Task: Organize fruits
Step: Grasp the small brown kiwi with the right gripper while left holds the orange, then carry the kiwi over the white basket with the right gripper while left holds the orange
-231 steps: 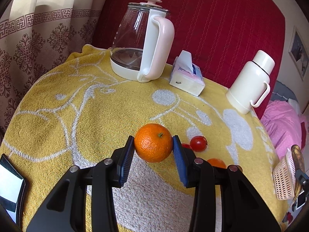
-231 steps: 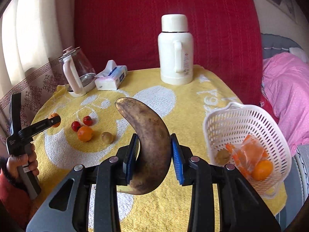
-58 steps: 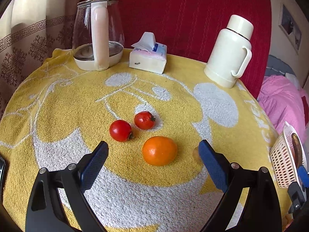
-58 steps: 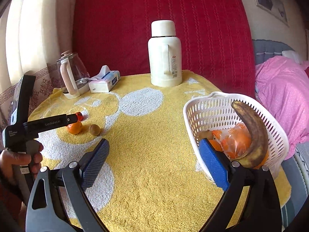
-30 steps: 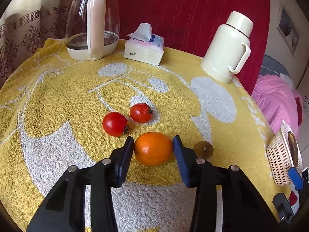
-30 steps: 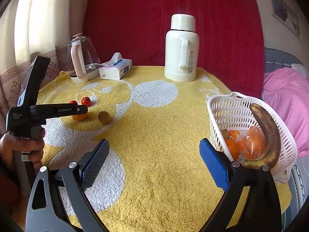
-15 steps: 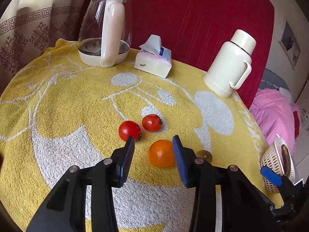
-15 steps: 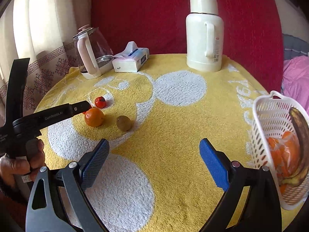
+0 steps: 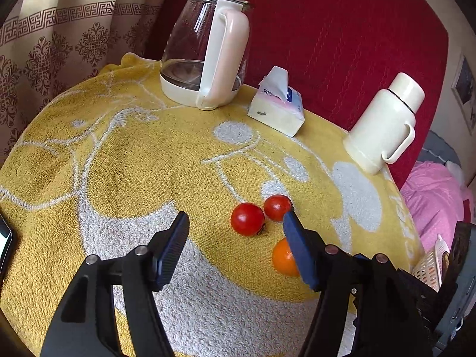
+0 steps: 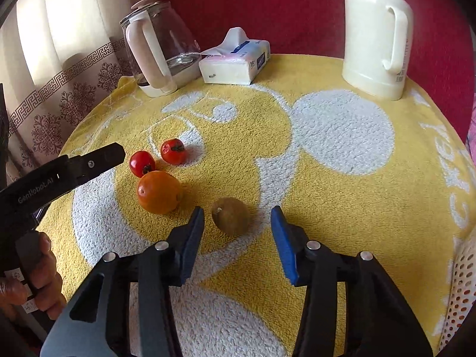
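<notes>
Two red tomatoes (image 9: 247,218) (image 9: 277,207) and an orange (image 9: 283,258) lie on the yellow towel. My left gripper (image 9: 235,250) is open and empty, hovering just short of the tomatoes; its right finger partly hides the orange. In the right wrist view the orange (image 10: 158,192), the tomatoes (image 10: 142,163) (image 10: 174,151) and a brown kiwi (image 10: 230,215) lie close together. My right gripper (image 10: 237,241) is open, its fingers either side of the kiwi and just short of it. The left gripper (image 10: 98,160) reaches in from the left there.
A glass kettle (image 9: 205,56), a tissue pack (image 9: 278,107) and a white thermos (image 9: 383,122) stand along the table's far side. The white basket (image 10: 462,291) sits at the table's right edge, also seen in the left wrist view (image 9: 431,264). A phone (image 9: 4,247) lies at the left edge.
My left gripper let go of the orange, opened and shifted left towards the tomatoes. My right gripper moved left from the basket and came down close around the kiwi.
</notes>
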### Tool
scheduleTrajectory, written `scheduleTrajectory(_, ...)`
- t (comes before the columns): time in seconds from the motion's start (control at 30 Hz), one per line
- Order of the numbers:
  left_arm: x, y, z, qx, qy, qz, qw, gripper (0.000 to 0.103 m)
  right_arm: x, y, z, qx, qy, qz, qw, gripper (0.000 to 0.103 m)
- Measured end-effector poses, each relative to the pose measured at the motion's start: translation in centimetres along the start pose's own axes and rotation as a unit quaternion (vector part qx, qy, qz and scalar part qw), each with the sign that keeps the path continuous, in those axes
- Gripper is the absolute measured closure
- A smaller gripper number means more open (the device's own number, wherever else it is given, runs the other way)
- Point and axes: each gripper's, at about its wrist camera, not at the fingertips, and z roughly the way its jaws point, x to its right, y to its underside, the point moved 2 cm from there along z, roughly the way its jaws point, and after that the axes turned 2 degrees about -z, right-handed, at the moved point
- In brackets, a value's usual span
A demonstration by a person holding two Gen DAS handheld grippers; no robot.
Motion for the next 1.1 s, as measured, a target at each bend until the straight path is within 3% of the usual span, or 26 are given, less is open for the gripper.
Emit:
scheduleTrajectory(0.17,-0.1,0.0,0.2,-0.002,0.002,0.001,1.0000,0.037,0.1,-0.1,0.2,-0.004,0.000,-0.003,1.000,0.075)
scheduleTrajectory(0.53,4.0,1.8,0.6,-0.019,0.052,0.078,0.9954,0.037,2.4,2.3,-3.3,0.017,0.018,0.018,1.000,0.075)
scheduleTrajectory(0.73,6.3,2.7,1.7,-0.031,0.047,0.131,0.9898,0.038,3.1,3.6,-4.9,0.029,0.018,0.036,0.999,0.075)
scheduleTrajectory(0.93,6.7,3.1,4.2,-0.080,0.028,0.142,0.9862,0.051,2.3,4.4,-6.0,0.042,0.026,0.019,0.999,0.075)
scheduleTrajectory(1.1,6.5,3.1,4.1,-0.078,0.017,0.149,0.9856,0.061,2.3,4.8,-6.5,0.046,0.026,0.020,0.998,0.075)
